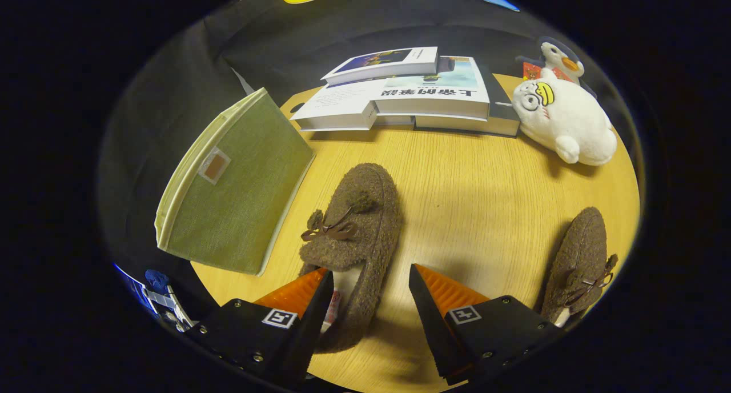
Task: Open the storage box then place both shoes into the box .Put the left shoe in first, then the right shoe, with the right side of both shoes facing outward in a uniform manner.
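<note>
The wooden table (468, 210) carries the green storage box (240, 181), lid down, left of my fingers; beyond lie books (411, 96) and a plush toy (562, 121). One brown shoe (357, 233) sits between my gripper's (371, 281) spread fingers, unpinched; the other shoe (579, 261) rests right.

Bare wooden table (485, 210) lay open between the two brown fuzzy loafers, wide enough for a pass. Nearer loafer (357, 233) sat between the spread gripper (370, 290) fingers, heel rim against the left finger (297, 293), right finger clear of it. Second loafer (579, 261) blocked the right, near the table's edge. Green fabric storage box (237, 184), lid closed, walled off the left. Stacked books (411, 93) and white plush toy (562, 121) closed the far side
</note>
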`<control>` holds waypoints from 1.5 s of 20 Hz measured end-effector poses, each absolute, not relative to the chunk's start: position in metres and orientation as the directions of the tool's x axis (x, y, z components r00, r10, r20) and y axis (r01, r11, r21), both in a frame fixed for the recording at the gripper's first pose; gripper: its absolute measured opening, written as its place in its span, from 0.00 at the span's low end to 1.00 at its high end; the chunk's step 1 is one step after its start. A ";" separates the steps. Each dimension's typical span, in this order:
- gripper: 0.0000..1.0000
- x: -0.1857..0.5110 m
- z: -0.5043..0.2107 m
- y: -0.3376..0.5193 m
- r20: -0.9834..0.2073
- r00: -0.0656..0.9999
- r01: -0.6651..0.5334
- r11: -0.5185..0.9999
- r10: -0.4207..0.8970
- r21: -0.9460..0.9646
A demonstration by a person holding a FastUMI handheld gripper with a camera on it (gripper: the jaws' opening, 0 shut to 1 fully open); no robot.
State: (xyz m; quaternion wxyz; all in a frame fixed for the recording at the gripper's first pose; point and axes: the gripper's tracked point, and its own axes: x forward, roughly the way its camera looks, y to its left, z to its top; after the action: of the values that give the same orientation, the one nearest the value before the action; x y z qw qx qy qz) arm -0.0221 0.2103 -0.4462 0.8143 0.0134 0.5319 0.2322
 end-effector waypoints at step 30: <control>0.02 -0.006 -0.269 0.315 -0.821 0.315 -0.332 0.866 0.475 0.374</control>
State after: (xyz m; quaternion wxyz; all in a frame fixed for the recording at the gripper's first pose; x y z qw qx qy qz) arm -0.0055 0.3152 -0.2688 0.8082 0.0679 0.5291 0.2496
